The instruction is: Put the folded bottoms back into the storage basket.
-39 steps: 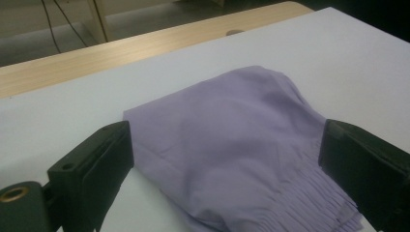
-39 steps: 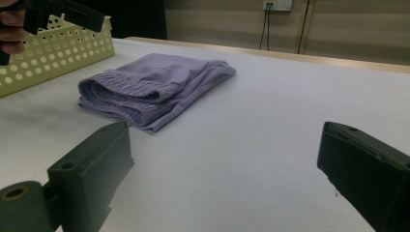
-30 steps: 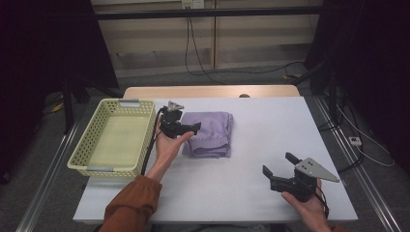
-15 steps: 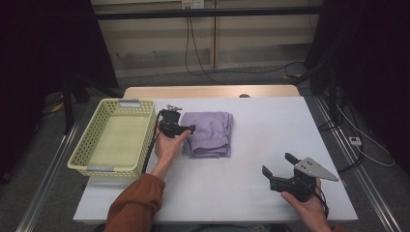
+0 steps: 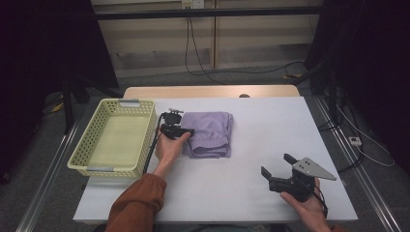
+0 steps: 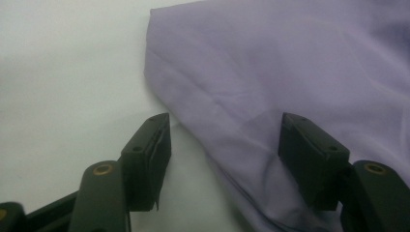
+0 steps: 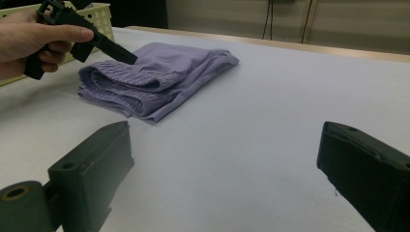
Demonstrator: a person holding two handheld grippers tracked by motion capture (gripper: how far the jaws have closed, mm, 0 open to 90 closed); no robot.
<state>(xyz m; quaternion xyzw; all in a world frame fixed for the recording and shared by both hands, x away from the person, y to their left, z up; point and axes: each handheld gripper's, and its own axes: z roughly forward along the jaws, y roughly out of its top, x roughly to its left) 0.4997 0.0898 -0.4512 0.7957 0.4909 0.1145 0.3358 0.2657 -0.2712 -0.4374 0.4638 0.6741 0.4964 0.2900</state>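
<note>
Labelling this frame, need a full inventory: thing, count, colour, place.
folded cloth: 1, lilac, mid-table, right of the basket
basket: 1, pale yellow plastic mesh, left edge of the table
table: 1, white top with a wooden strip along the far edge
cables: several, dark, on the floor behind and right of the table
left tongs: 1, black, at the cloth's left edge; jaws have just been closing, cloth edge between them, pads not yet pressing
right tongs: 1, black with grey plate, near right of the table, jaws open on nothing
sleeve: 1, rust-orange, left forearm
</note>
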